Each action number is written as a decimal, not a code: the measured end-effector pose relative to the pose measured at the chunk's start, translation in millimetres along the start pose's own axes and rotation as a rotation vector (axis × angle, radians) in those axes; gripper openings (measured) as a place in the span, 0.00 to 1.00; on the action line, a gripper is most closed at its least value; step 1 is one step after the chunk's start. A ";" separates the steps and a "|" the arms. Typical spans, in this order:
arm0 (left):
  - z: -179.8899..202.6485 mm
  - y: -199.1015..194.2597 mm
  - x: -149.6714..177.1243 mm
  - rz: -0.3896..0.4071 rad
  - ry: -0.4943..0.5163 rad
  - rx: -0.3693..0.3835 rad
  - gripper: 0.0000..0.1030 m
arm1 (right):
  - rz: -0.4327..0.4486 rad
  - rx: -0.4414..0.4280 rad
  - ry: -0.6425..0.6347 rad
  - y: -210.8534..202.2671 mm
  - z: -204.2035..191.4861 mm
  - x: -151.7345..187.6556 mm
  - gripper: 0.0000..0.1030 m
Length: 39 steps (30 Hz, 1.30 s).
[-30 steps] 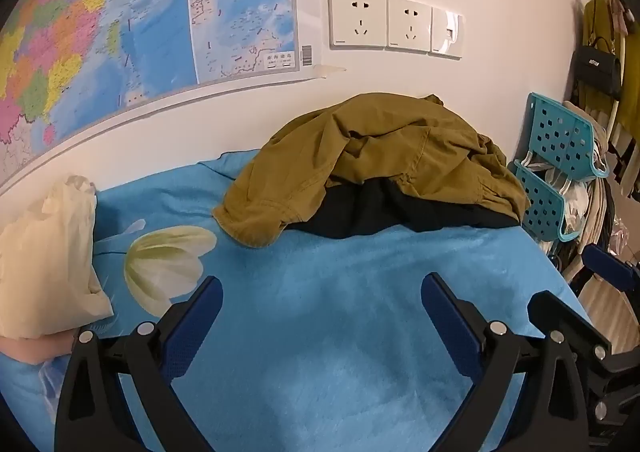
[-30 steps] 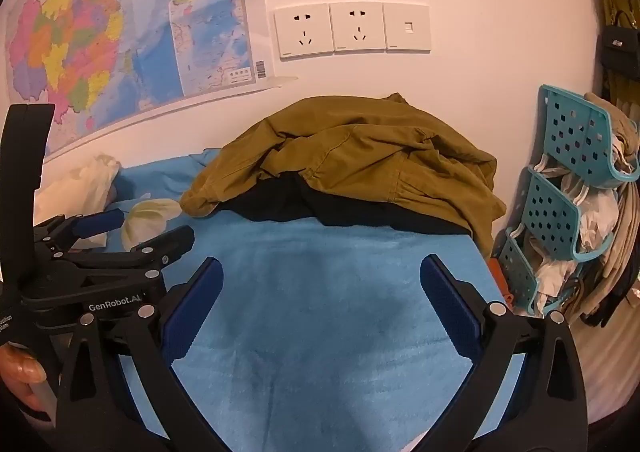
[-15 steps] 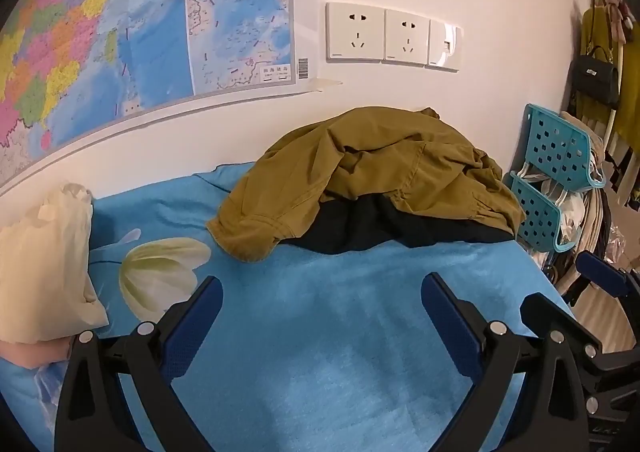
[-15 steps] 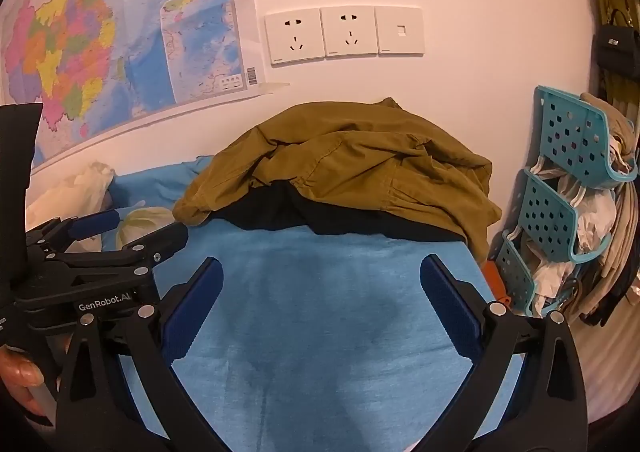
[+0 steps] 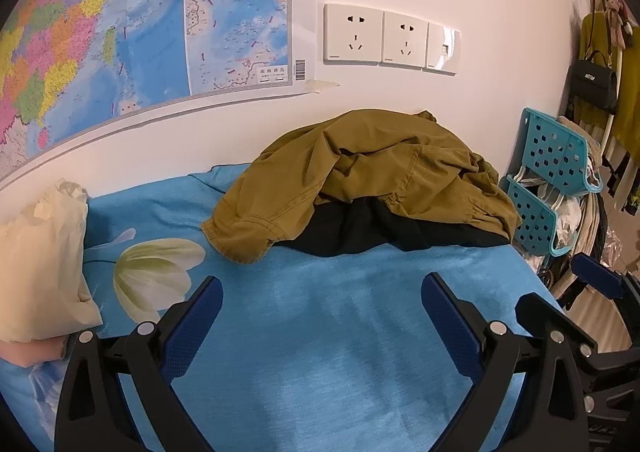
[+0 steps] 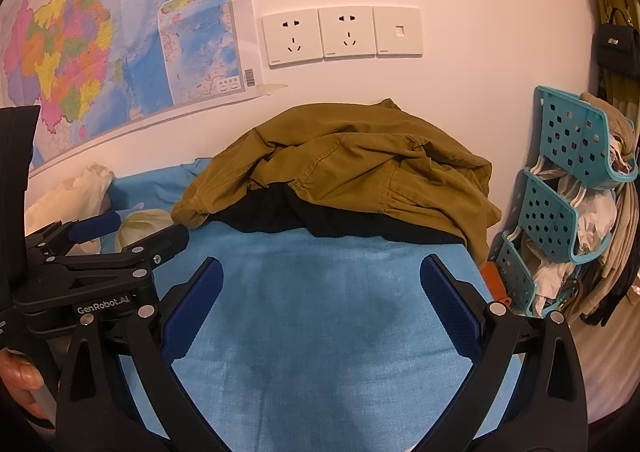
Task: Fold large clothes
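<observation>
An olive-brown jacket (image 5: 372, 172) (image 6: 352, 176) lies crumpled in a heap at the far end of the blue bed sheet (image 5: 320, 332) (image 6: 320, 312), against the wall. Under it a black garment (image 5: 372, 230) (image 6: 280, 212) shows along the near edge. My left gripper (image 5: 322, 316) is open above bare sheet, well short of the heap. My right gripper (image 6: 320, 292) is open too, over the sheet in front of the jacket. Nothing sits between either pair of fingers. In the right wrist view the left gripper (image 6: 132, 234) shows at the left, held by a hand (image 6: 20, 384).
A cream pillow (image 5: 40, 264) lies at the left on the bed. A teal plastic rack (image 6: 560, 204) (image 5: 548, 180) with clothes stands off the bed's right edge. Wall sockets (image 6: 340, 34) and a map (image 5: 120, 32) hang above the heap. A black handbag (image 5: 592, 80) hangs at the right.
Both cameras have drawn back and risen slightly, so the jacket heap sits a little farther and lower in view. Both grippers stayed open and the clothes did not move.
</observation>
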State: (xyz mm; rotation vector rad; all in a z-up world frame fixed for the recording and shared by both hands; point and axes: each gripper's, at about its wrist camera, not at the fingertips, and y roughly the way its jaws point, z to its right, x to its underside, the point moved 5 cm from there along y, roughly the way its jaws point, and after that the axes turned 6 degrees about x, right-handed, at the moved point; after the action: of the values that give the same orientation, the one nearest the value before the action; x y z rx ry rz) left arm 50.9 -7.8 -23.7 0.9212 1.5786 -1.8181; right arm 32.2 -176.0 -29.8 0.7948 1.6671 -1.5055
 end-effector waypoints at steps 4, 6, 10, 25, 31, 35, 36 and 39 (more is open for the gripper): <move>1.1 0.2 -0.3 0.003 0.000 0.000 0.93 | 0.001 -0.003 0.004 0.1 0.1 0.2 0.95; 1.3 0.6 -0.5 0.005 -0.001 0.001 0.93 | 0.003 -0.003 0.001 0.4 0.3 -1.0 0.95; 1.3 -3.0 0.5 0.010 -0.004 -0.001 0.93 | 0.011 -0.002 -0.003 -0.9 -2.3 -1.0 0.95; 0.4 -2.6 -2.2 0.007 -0.011 0.000 0.93 | 0.015 -0.005 -0.007 1.8 -5.5 -2.3 0.95; -1.7 -0.7 -2.5 0.002 -0.016 -0.005 0.93 | 0.019 -0.008 -0.010 3.2 -7.0 -3.0 0.95; -3.3 1.1 -2.3 -0.005 -0.023 -0.002 0.93 | 0.021 -0.004 -0.020 4.7 -9.0 -4.5 0.95; -4.1 1.6 -2.3 -0.007 -0.026 -0.002 0.93 | 0.021 -0.006 -0.020 4.7 -9.5 -4.7 0.95; -5.6 1.6 -1.9 -0.007 -0.033 -0.001 0.93 | 0.020 -0.002 -0.026 4.6 -10.6 -5.0 0.95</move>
State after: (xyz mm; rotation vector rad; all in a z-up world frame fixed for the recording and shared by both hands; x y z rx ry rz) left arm 54.1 -2.5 -23.5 0.8818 1.5640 -1.8274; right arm 37.4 -164.8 -27.7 0.7852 1.6373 -1.4939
